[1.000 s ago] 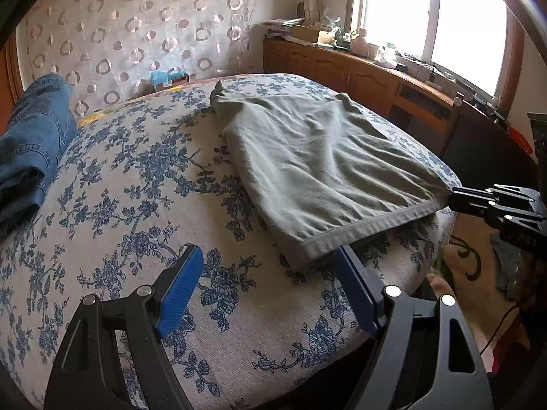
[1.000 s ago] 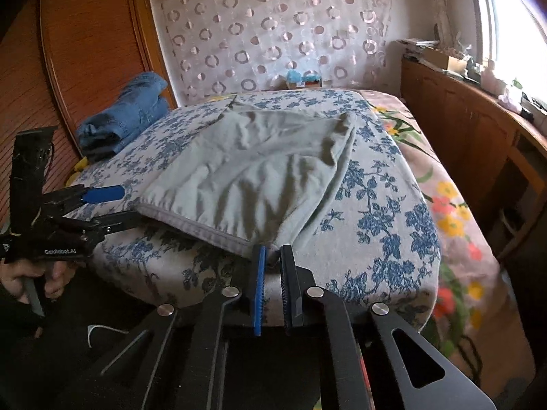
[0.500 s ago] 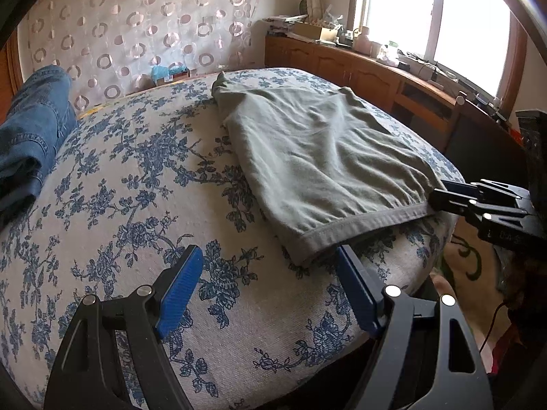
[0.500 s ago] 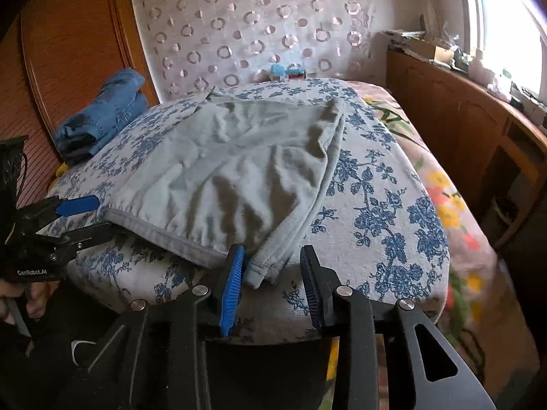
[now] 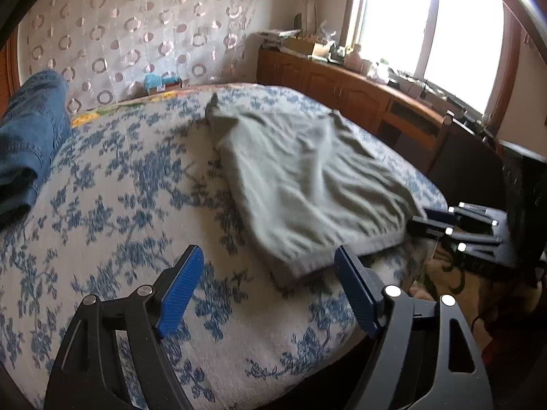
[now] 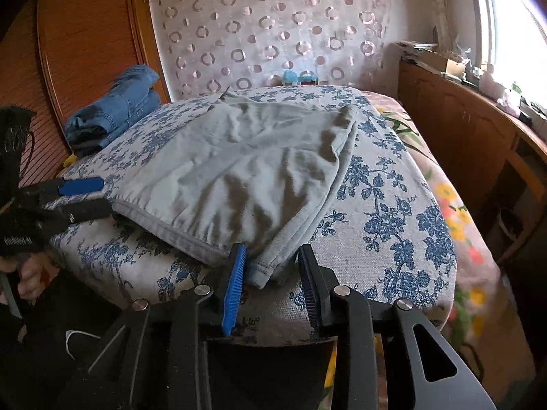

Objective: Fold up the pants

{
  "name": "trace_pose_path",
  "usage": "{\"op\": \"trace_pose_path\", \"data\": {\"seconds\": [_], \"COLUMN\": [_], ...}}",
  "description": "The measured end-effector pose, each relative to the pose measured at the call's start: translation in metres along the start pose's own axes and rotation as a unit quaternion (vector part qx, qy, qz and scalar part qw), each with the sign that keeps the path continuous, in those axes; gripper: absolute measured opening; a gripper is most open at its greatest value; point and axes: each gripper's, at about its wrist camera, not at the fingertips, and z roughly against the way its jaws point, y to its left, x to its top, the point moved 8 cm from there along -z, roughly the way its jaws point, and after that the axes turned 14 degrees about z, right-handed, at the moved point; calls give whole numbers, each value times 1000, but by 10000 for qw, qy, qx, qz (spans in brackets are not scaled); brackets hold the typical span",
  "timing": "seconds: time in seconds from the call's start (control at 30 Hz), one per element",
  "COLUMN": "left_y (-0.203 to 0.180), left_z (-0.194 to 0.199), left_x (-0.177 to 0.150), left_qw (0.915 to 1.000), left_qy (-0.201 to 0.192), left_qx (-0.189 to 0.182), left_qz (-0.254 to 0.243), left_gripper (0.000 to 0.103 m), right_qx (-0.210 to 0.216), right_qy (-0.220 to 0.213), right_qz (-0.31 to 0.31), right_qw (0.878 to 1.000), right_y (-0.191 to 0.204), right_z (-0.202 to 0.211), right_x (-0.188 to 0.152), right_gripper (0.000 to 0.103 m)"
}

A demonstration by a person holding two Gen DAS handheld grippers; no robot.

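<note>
Blue-padded black jaws of the right gripper [image 6: 271,280] stand partly apart and are closing, with the near corner of the grey-green cotton pants [image 6: 239,174] lying between them; the pads do not press on the cloth. That corner hangs just over the near edge of the bed [image 6: 393,239], which wears a white cover printed with blue flowers. The left gripper [image 5: 266,287] stands wide apart and holds nothing; the other near corner of the pants [image 5: 307,188] lies just ahead of it, close to its right-hand pad, with bare flowered cover [image 5: 119,205] between the jaws. In the left wrist view the right gripper [image 5: 424,220] shows side-on at the hem's far end, and in the right wrist view the left gripper [image 6: 89,196] shows at the hem's left end, held by a hand [image 6: 24,273].

Farther out, the pants lie spread flat and wrinkled across the bed, hem toward the grippers, the narrow end toward the headboard. A folded pile of blue denim jeans [image 6: 116,109] sits at the bed's far left corner, well apart from the pants. Behind the bed hangs a pale curtain with ring patterns [image 6: 273,27], and a small turquoise object [image 6: 299,77] rests at its foot. A wooden cabinet [image 6: 461,119] runs along the right wall under a bright window [image 5: 427,27], its top cluttered with small things too blurred to tell. A brown wooden panel [image 6: 78,34] stands at the left.
</note>
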Motion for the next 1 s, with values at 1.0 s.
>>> {"op": "trace_pose_path", "data": {"seconds": [1.0], "left_y": [-9], "left_z": [-25], "left_x": [-17], "left_qw": [9993], "left_qy": [314], "left_qx": [-145], "left_qz": [152], "left_gripper": [47], "right_qx": [155], "right_qy": [32], "right_qz": [39], "right_qw": [9999], "right_y": [7], "right_z": [-3], "right_x": [4], "right_gripper": [20]}}
